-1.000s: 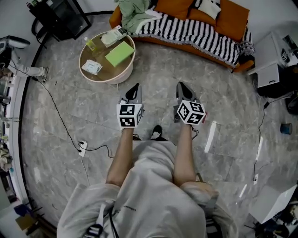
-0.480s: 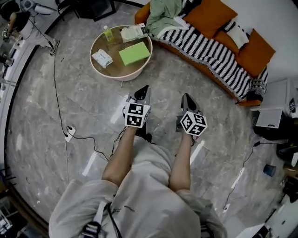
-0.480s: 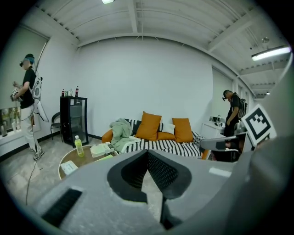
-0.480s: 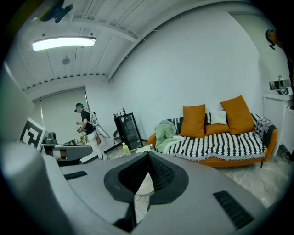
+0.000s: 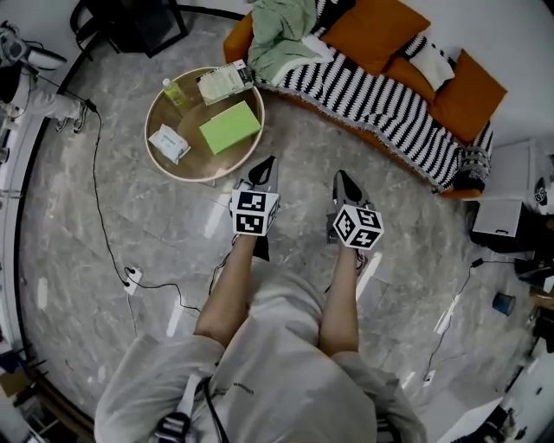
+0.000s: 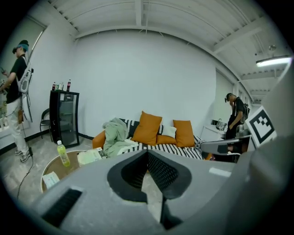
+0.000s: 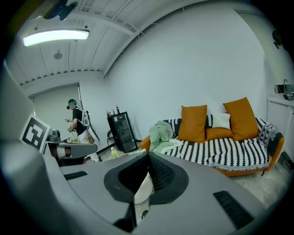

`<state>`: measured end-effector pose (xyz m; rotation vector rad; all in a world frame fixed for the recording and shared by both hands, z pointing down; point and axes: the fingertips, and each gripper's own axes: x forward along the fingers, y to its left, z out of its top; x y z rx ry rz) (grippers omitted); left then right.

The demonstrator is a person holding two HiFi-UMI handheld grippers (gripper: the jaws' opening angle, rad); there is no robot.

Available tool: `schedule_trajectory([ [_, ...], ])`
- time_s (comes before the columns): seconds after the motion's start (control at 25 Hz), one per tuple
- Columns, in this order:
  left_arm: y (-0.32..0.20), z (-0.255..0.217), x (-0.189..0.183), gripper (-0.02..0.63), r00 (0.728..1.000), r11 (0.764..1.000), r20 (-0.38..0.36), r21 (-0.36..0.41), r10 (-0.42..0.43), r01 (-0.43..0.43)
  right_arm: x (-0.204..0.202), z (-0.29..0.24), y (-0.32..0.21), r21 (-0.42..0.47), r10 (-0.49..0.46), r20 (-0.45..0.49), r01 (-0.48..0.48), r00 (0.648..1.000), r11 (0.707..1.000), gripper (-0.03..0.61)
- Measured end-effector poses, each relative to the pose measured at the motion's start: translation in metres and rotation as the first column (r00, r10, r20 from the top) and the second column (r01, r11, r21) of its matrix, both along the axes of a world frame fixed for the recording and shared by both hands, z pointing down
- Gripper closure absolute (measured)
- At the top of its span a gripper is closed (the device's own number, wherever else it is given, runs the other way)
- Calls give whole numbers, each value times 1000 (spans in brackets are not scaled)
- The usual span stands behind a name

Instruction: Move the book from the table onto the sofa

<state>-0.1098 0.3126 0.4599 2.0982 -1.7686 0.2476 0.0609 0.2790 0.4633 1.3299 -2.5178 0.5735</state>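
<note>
While both claws stand shut, jaws pressed together with nothing between them, the book (image 5: 230,127) lies flat on the table (image 5: 208,166), on the half toward the sofa (image 5: 381,91), and neither gripper touches it. On the far side of the table from the person lie a bottle (image 5: 175,92) and a booklet (image 5: 225,83), the booklet close to the rim that faces the sofa. A white packet (image 5: 169,143) lies on the table's other half, well apart from the book.

Seen from above, the left gripper (image 5: 267,163) points past the table's edge, its tip just outside the rim on the book's side; its height against the tabletop cannot be told. The right gripper (image 5: 344,178) is held alongside it, farther from the table, over bare floor (image 5: 130,216) between table and sofa. Both point the same way, roughly toward the sofa.

Beyond the table the sofa carries a striped throw, orange cushions (image 5: 376,30) and a heap of green cloth (image 5: 281,39) at the end nearest the table, just past the booklet. A black cabinet (image 5: 130,22) stands on the table's far side, away from the sofa. On the person's side of the table a cable (image 5: 99,199) runs over the floor to a socket strip (image 5: 130,279). In the left gripper view, another person (image 6: 16,92) stands past the table by the wall.
</note>
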Motion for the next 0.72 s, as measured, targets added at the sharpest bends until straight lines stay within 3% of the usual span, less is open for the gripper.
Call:
schedule_trajectory([
  [0.2,-97,-9,-32,606,1000,1000,-21,19,18,-17,-39,-2,-83,5,0,-68,1,998,1000,572],
  [0.44,-209,-32,-73,605,998,997,-40,64,41,-38,-95,-16,-190,37,35,-76,-32,996,999,572],
  [0.72,-251,7,-135,606,996,999,-81,-17,-29,28,-152,-3,-246,22,-11,-102,13,995,1000,572],
])
